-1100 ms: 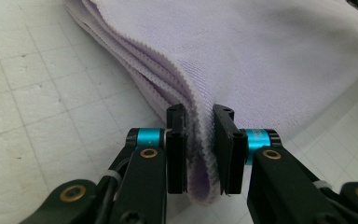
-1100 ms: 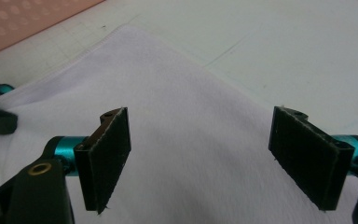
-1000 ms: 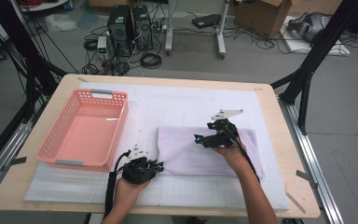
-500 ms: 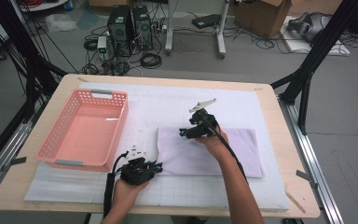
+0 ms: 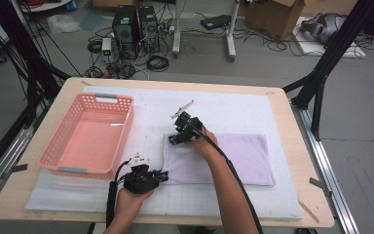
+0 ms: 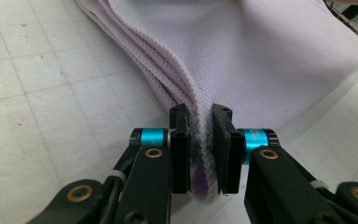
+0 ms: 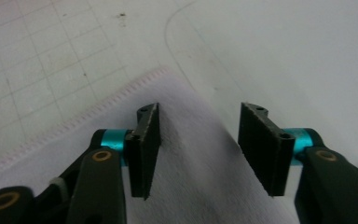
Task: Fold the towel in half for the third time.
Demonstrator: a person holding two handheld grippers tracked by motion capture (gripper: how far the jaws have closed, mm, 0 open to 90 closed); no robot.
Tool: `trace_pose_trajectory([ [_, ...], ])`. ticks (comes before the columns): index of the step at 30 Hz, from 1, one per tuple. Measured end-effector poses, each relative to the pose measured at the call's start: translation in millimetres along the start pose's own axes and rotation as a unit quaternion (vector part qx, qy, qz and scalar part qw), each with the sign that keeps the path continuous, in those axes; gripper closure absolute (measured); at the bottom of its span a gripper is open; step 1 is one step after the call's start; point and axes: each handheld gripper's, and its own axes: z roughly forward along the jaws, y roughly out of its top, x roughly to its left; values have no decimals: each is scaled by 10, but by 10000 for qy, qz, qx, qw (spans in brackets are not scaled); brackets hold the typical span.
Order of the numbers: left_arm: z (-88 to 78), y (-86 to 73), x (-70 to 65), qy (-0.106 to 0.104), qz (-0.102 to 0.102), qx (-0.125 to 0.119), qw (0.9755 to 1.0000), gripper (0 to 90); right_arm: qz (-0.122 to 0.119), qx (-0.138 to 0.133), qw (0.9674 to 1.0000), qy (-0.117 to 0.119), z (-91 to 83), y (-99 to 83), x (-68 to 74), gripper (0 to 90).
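Note:
A folded lilac towel (image 5: 233, 156) lies on the white gridded mat (image 5: 233, 109). My left gripper (image 5: 164, 176) rests at the towel's near left corner. In the left gripper view that left gripper (image 6: 200, 112) is shut on the stacked hemmed edges of the towel (image 6: 261, 51). My right gripper (image 5: 173, 141) is over the towel's far left corner. In the right gripper view, the right gripper (image 7: 198, 109) has its jaws half apart; they have just been closing. The towel (image 7: 205, 186) corner lies between them, and the pads are not pressing on it.
A pink plastic basket (image 5: 71, 170) stands empty on the left of the mat. The wooden table edge (image 5: 302, 146) runs along the right. Computers and cables sit on the floor beyond the table.
My right gripper has moved left along the towel's far edge to its far left corner, and its jaws stand narrower. The left gripper has stayed put on its corner.

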Motion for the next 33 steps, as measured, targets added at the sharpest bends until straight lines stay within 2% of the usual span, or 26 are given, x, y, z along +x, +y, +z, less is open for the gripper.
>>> trace_pose_trajectory([
  [3, -19, -2, 24, 21, -39, 7, 10000, 786, -127, 80, 9998, 120, 52, 51, 22, 586],
  [6, -38, -3, 49, 10, -77, 22, 10000, 785, -209, 175, 9993, 256, 64, 89, 32, 735],
  [7, -46, -3, 57, 12, -98, 25, 9999, 785, -303, 158, 9991, 258, 68, 97, 40, 809],
  [8, -55, -3, 67, 19, -109, 32, 9999, 785, -345, 169, 9991, 171, 63, 107, 67, 833],
  [12, -103, 2, 104, 39, -144, 58, 9999, 785, -351, 42, 9993, 119, 89, 138, 117, 846],
  [14, -141, 14, 107, 83, -91, 69, 9999, 784, -333, -45, 9994, 127, 99, 166, 151, 846],
  [19, -299, 92, 90, 41, -78, -166, 9998, 786, -276, -366, 9986, 254, 72, 250, 208, 847],
  [23, -416, 180, 56, -62, -36, -412, 9991, 787, -105, -829, 9955, 457, -32, 286, 196, 847],
  [26, -487, 259, 22, -142, 42, -552, 9984, 788, 39, -1233, 9907, 577, -156, 299, 176, 847],
  [29, -508, 322, -15, -242, 121, -611, 9978, 787, 89, -1495, 9869, 601, -276, 301, 150, 847],
  [33, -442, 391, -72, -355, 245, -566, 9975, 784, 21, -1543, 9867, 511, -393, 272, 110, 846],
])
